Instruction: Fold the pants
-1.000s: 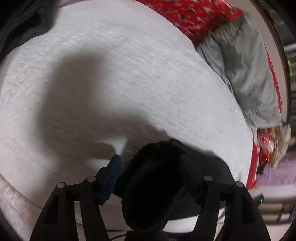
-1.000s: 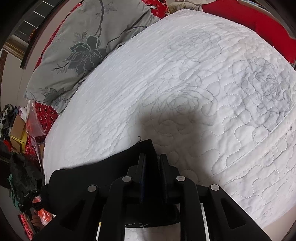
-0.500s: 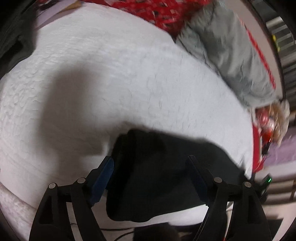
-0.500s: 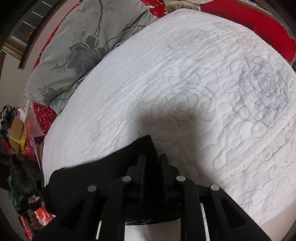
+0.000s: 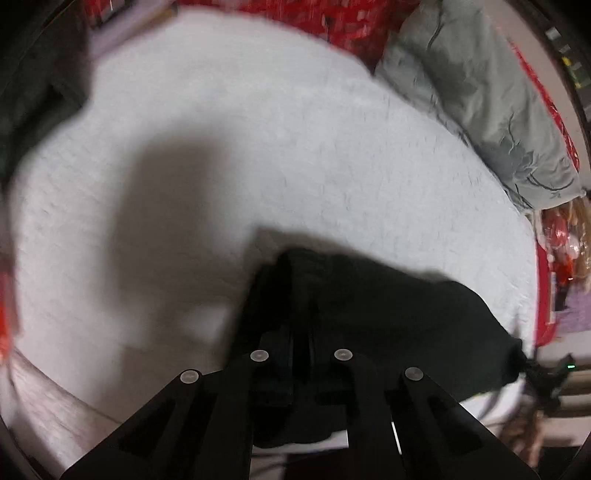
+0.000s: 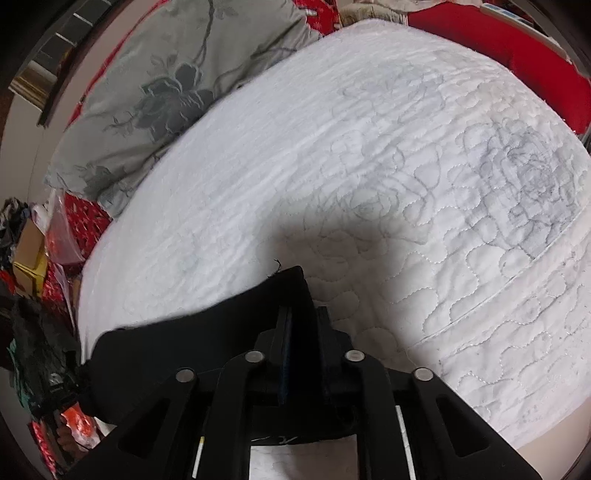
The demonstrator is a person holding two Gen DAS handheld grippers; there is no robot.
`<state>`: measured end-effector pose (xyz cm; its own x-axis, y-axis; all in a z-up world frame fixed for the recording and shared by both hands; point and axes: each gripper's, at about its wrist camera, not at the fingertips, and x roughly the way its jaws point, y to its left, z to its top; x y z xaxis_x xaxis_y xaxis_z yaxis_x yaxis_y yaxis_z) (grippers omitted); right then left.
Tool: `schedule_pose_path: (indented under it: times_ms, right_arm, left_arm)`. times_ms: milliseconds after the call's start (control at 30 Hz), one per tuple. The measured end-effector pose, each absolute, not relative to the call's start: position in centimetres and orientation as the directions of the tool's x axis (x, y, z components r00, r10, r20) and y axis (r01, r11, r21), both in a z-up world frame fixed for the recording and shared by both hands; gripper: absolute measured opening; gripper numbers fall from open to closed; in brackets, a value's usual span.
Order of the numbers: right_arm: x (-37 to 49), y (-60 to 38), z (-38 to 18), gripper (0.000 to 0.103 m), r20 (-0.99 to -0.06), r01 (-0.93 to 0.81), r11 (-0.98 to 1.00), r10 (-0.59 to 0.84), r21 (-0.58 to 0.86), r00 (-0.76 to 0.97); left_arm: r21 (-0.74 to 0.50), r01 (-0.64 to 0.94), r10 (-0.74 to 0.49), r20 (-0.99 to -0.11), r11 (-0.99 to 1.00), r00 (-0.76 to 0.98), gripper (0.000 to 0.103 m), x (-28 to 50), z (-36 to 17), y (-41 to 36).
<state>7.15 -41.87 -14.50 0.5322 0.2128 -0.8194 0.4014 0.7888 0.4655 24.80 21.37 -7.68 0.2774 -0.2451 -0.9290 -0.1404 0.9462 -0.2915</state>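
The black pants [image 5: 388, 317] lie bunched along the near edge of a white quilted bed [image 5: 258, 155]. In the left wrist view my left gripper [image 5: 302, 332] is shut on the pants' left end, with dark cloth pinched between its fingers. In the right wrist view the black pants [image 6: 192, 347] stretch off to the left, and my right gripper [image 6: 303, 325] is shut on their right corner, where a loose thread sticks up. Both grippers point steeply down at the bed. The cloth under the fingers is hidden.
A grey floral pillow [image 6: 147, 96] lies at the head of the bed, seen also as the pillow [image 5: 480, 96] at the right. A red patterned cover [image 5: 332, 22] rims the far side. Clutter, bags and boxes [image 6: 33, 251] crowd the floor by the bed. Dark cloth [image 5: 33, 92] sits far left.
My left gripper's wide-open jaws have closed on the pants' left end, and the view has rolled a little. The right gripper has stayed shut on its corner without moving.
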Motion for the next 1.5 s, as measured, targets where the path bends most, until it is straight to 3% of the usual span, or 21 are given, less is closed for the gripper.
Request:
schedule_pose_path:
  times_ms: [167, 267, 333, 400, 500, 633, 833, 1067, 1333, 1500]
  right_arm:
    - [7.7, -42.2, -15.6, 0.008, -0.849, 0.422, 0.804, 0.183, 0.420, 0.497]
    - [7.4, -42.7, -15.9, 0.015, -0.837, 0.435, 0.780, 0.199, 0.450, 0.509]
    - [7.1, -42.9, -15.4, 0.016, -0.837, 0.426, 0.785, 0.202, 0.449, 0.508]
    - [6.4, -43.5, -14.7, 0.016, -0.827, 0.416, 0.781, 0.216, 0.465, 0.519]
    - [5.3, -44.7, -14.4, 0.024, -0.815, 0.419, 0.761, 0.239, 0.495, 0.528]
    - [4.3, -45.5, -14.5, 0.028, -0.795, 0.407, 0.737, 0.287, 0.540, 0.535]
    - [2.8, -44.4, -15.5, 0.028, -0.763, 0.351, 0.722, 0.375, 0.596, 0.526]
    - [2.0, -43.7, -16.1, 0.028, -0.751, 0.331, 0.713, 0.410, 0.618, 0.517]
    - [2.0, -45.0, -16.0, 0.028, -0.725, 0.324, 0.690, 0.426, 0.647, 0.541]
    - [2.6, -44.4, -16.0, 0.028, -0.727, 0.300, 0.706, 0.433, 0.641, 0.533]
  left_arm:
    - [-0.222, -0.157, -0.183, -0.957, 0.962, 0.226, 0.007, 25.8, -10.0, 20.8]
    - [-0.246, -0.189, -0.203, -0.954, 0.951, 0.221, 0.014, 26.2, -10.2, 20.5]
    - [-0.290, -0.207, -0.244, -0.944, 0.934, 0.221, 0.024, 25.3, -9.5, 20.6]
    - [-0.292, -0.254, -0.223, -0.937, 0.922, 0.268, 0.046, 24.2, -8.1, 21.7]
    - [-0.273, -0.297, -0.162, -0.923, 0.915, 0.349, 0.057, 22.0, -5.5, 22.1]
    - [-0.370, -0.243, -0.260, -0.885, 0.897, 0.386, 0.073, 19.1, -3.3, 18.6]
    - [-0.484, -0.072, -0.451, -0.853, 0.872, 0.261, 0.072, 17.2, -5.5, 6.6]
    - [-0.617, -0.120, -0.613, -0.787, 0.778, 0.067, 0.072, 18.4, -11.9, -3.0]
    - [-0.615, -0.211, -0.625, -0.781, 0.760, 0.027, 0.069, 19.7, -16.8, -6.4]
    - [-0.607, -0.245, -0.617, -0.786, 0.756, 0.041, 0.058, 19.8, -17.9, -7.4]
